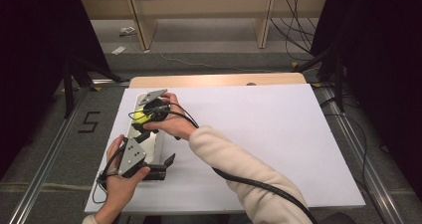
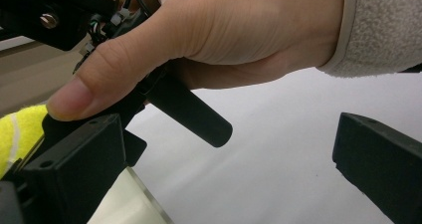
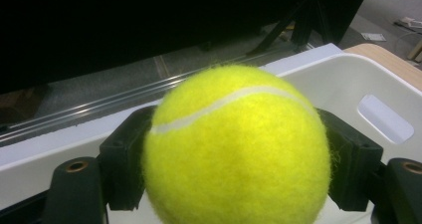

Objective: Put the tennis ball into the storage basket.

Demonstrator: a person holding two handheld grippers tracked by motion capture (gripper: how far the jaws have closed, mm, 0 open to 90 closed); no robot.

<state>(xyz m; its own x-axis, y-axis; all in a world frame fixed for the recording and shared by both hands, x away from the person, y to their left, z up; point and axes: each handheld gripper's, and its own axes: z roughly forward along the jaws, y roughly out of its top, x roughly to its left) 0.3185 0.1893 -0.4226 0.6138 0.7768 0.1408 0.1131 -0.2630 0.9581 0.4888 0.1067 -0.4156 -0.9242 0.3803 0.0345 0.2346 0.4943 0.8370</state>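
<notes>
Left gripper [image 1: 166,165] rests near the front left corner of the table [image 1: 278,149], jaws wide apart and holding nothing. Farther along the left edge, the right gripper [image 1: 141,117] is clamped on a tennis ball [image 3: 238,147], one jaw on each side. It holds the ball over the white bin [image 3: 343,82]. I judge the pickup done; letting go into the bin is left.

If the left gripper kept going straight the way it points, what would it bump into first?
Probably the person's right hand and the right gripper it holds, which sit directly ahead of the open left gripper; depth is hard to judge.
</notes>
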